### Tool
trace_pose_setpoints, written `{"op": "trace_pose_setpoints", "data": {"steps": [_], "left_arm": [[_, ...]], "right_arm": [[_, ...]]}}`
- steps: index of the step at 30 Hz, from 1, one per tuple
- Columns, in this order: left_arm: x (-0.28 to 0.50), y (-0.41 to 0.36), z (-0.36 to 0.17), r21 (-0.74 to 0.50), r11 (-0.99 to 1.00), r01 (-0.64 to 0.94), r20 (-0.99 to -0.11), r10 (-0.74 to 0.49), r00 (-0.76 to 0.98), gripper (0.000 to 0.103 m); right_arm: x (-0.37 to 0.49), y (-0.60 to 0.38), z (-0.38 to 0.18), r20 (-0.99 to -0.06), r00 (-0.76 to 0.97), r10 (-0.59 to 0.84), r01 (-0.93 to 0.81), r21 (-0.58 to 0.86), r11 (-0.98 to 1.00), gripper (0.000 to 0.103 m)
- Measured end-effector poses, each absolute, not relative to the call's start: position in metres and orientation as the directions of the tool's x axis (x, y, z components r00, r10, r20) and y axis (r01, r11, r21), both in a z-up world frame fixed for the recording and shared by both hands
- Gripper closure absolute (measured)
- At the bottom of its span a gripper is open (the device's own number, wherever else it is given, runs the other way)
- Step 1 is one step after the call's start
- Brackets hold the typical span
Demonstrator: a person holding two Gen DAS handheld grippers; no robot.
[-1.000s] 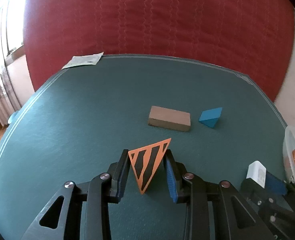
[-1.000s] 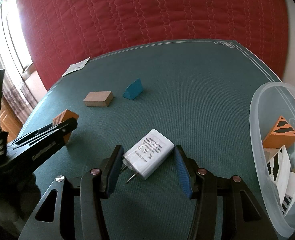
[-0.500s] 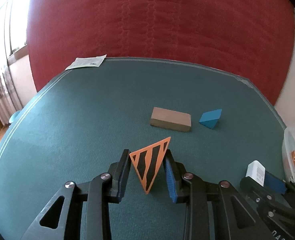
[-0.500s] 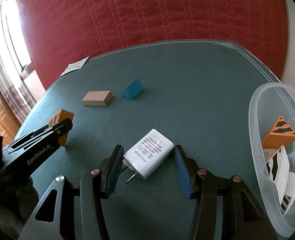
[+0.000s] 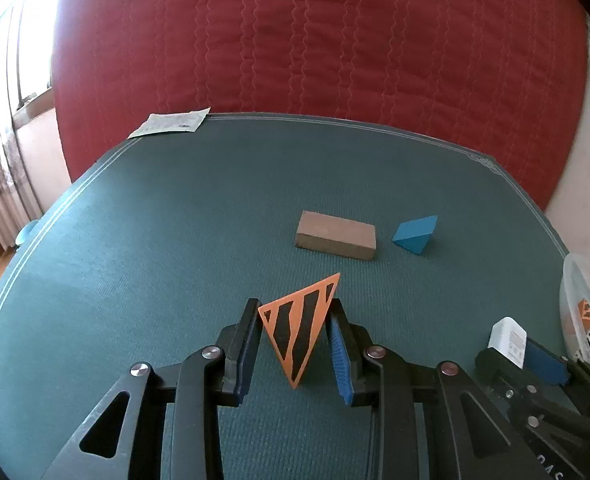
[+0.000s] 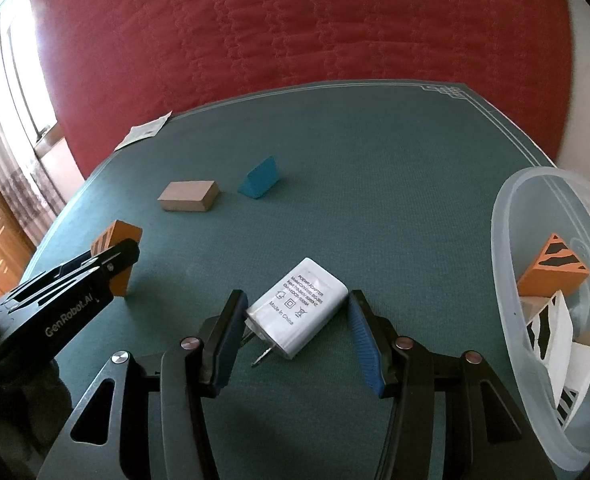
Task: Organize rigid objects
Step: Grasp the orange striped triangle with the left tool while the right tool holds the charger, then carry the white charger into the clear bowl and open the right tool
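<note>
Both grippers sat low over the green table point(image 5: 175, 240), each with a piece between its jaws. Left gripper point(image 5: 295, 344) was closed nearly all the way on the orange wedge point(image 5: 301, 326), pads flat on its two side faces; the striped triangular face looked up at the camera with one corner pointing down to the mat, whether touching it or just clear I couldn't tell. From the right side the same wedge point(image 6: 115, 256) showed as a thick prism. Right gripper point(image 6: 295, 340) was about a third open around the adapter point(image 6: 299, 324); left pad looked to be on its prong-end corner, right pad at or just off the far corner, so I couldn't call that a firm grip. Adapter lay flat, label up, long axis diagonal to the jaws, prongs pointing back toward the left finger. My read: both pieces rigid and light; wedge probably wood or foam, parallel side faces are the right place to clamp, sloped faces would squirt out. Adapter is smooth plastic, likely slippery, and gripped corner to corner it could twist; better across its long flat sides, clear of the prongs. Bin point(image 6: 507, 240) at right already held a similar striped wedge plus white pieces. Tan block point(image 5: 337, 235) and blue wedge point(image 5: 415, 234) sat loose mid-table, near each other
</note>
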State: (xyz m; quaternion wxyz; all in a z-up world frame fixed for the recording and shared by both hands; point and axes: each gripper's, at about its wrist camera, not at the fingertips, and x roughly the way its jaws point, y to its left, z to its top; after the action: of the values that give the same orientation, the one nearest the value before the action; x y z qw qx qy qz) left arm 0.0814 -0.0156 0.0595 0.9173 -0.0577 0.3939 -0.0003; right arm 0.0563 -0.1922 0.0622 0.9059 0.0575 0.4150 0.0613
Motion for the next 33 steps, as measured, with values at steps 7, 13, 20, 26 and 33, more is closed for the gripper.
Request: {"op": "trace_pose_setpoints", "data": {"steps": [7, 13, 20, 26, 33], "left_arm": [[0.081, -0.02, 0.058, -0.104, 0.994, -0.036, -0.726, -0.051, 0.686, 0.069], [0.077, -0.023, 0.06, -0.098, 0.995, -0.022, -0.718, -0.055, 0.694, 0.071], [0.072, -0.03, 0.064, -0.107, 0.994, 0.024, -0.709, -0.094, 0.699, 0.073], [0.068, -0.035, 0.071, -0.124, 0.99, 0.067, -0.697, -0.135, 0.704, 0.075], [0.065, -0.037, 0.068, -0.114, 0.991, 0.071, -0.715, -0.132, 0.687, 0.076]], "right_arm": [[0.052, -0.197, 0.062, -0.739, 0.659, 0.14, -0.016, 0.173, 0.985, 0.051], [0.031, -0.208, 0.078, -0.699, 0.699, 0.147, -0.002, 0.203, 0.979, 0.051], [0.006, -0.233, 0.112, -0.643, 0.761, 0.084, 0.032, 0.167, 0.985, 0.051], [-0.014, -0.274, 0.129, -0.606, 0.795, -0.017, 0.136, 0.151, 0.979, 0.051], [-0.029, -0.316, 0.131, -0.584, 0.793, -0.173, 0.279, 0.094, 0.956, 0.051]]}}
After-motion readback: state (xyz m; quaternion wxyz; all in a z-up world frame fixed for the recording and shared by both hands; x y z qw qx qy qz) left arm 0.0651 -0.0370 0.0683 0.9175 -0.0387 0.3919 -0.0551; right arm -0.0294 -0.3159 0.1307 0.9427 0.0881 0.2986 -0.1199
